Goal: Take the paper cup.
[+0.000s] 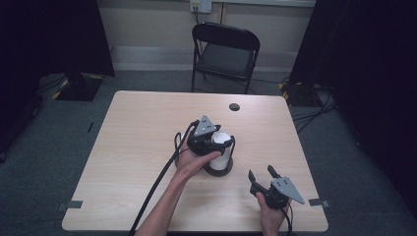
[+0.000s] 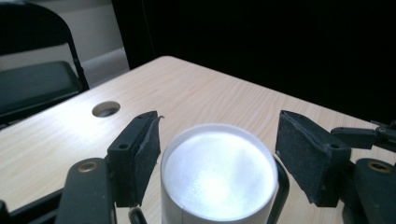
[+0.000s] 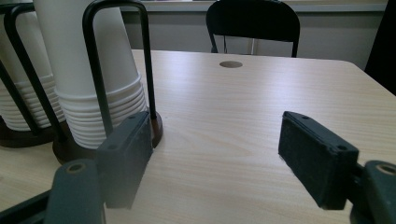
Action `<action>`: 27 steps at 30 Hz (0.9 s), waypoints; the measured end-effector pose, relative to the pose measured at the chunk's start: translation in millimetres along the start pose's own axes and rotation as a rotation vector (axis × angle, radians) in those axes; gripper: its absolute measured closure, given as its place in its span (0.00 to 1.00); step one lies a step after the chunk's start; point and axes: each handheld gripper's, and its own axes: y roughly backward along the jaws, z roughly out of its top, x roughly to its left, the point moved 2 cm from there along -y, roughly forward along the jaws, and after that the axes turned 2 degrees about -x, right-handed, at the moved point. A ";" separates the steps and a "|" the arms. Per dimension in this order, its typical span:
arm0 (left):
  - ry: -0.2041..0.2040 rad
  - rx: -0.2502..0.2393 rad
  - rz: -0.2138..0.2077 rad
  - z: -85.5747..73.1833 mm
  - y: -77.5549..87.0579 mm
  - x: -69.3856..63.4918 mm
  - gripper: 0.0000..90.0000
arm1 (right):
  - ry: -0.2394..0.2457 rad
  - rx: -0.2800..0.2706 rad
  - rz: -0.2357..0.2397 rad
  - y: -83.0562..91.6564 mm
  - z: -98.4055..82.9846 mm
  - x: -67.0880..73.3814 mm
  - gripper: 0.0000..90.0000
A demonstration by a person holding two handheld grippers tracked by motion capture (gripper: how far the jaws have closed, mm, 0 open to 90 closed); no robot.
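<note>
A stack of upside-down white paper cups (image 1: 223,158) stands in a black wire holder on a dark round base (image 1: 220,170) near the table's middle. My left gripper (image 1: 221,141) hangs over its top, open. In the left gripper view the pads (image 2: 140,154) stand on either side of the top cup (image 2: 219,179), with a small gap on each side. My right gripper (image 1: 261,173) is held low near the front right corner, open with nothing between its jaws. The right gripper view has that stack (image 3: 88,70) at its left, beside a second cup stack (image 3: 23,88).
A round cable hole (image 1: 234,106) sits near the table's far edge. A black folding chair (image 1: 226,51) stands behind the table. The left gripper's cable (image 1: 157,184) trails over the front edge. Bare tabletop (image 1: 133,142) lies to the left and far right.
</note>
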 end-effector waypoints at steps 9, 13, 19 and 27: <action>-0.005 0.009 0.023 -0.1 1.6 -3.4 0.37 | -0.004 -0.008 0.001 0.9 -0.1 -0.4 0.28; -0.011 0.017 0.017 -1.1 0.1 -3.1 0.37 | -0.002 -0.004 0.002 0.9 -0.1 0.0 0.28; -0.025 0.042 0.024 -4.8 -6.4 -3.0 0.37 | -0.006 -0.008 0.000 1.3 -0.1 -0.5 0.28; -0.006 0.033 0.014 -4.0 -6.8 -0.5 0.40 | -0.002 -0.008 0.001 1.2 -0.2 -0.2 0.28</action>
